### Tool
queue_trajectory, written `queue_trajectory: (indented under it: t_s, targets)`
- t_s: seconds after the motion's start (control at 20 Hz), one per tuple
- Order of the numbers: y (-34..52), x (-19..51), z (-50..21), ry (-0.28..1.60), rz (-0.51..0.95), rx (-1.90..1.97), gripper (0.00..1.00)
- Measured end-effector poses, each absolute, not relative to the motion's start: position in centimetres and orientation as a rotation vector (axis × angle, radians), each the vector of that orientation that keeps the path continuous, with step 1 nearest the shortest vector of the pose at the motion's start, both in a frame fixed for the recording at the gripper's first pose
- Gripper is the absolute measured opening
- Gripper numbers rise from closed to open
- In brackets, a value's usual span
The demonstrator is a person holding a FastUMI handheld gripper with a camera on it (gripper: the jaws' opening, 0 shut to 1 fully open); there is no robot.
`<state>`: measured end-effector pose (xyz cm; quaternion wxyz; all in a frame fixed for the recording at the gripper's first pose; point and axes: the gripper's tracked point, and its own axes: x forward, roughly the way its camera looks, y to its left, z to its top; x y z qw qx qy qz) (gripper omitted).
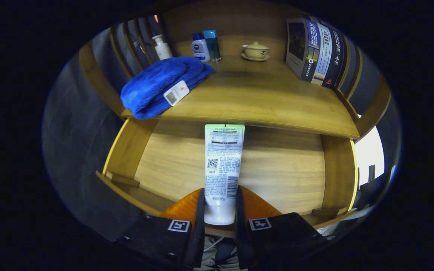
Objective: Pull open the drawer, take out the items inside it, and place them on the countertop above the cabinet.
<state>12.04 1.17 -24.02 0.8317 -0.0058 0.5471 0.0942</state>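
- Towel (pixel 160 84), upper left: bright blue, with a white tag.
- Tube (pixel 222 169), centre: white, green top band, dark print and barcode.
- Surface (pixel 269 98) and drawer (pixel 288 169): honey-yellow wood grain.
- Lidded cup (pixel 255 50), top centre: cream.
- Books (pixel 317 52), upper right: dark blue and white spines.

Tube (pixel 222 165) cap end hidden between the gripper (pixel 220 210) fingers, drawer (pixel 277 169) back covered by the worktop (pixel 277 98), towel (pixel 160 84) tag too small to be read

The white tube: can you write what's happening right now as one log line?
gripper: shut on white plastic tube | tube: cap end between fingers, over open wooden drawer | folded blue towel: on wooden countertop
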Motion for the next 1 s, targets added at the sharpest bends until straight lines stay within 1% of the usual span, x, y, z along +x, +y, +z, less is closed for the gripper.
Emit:
queue_trajectory:
  t_s: [0.1,0.2,0.35,0.45,0.65,0.8,1.0]
  targets:
    - [1.8,12.6,-21.5,1.1,0.22,-0.02,0.43]
    - [2.3,15.0,-19.0,1.025,0.221,-0.009,0.43]
    - [2.2,20.5,-17.4,0.933,0.155,0.007,0.43]
    - [1.2,24.3,-17.5,0.897,0.084,0.005,0.43]
    - [0.5,29.4,-20.8,0.893,0.022,0.03,0.43]
    - [-1.0,30.4,-23.5,0.95,-0.033,0.015,0.43]
    - [-0.8,31.4,-23.7,0.924,-0.014,0.029,0.43]
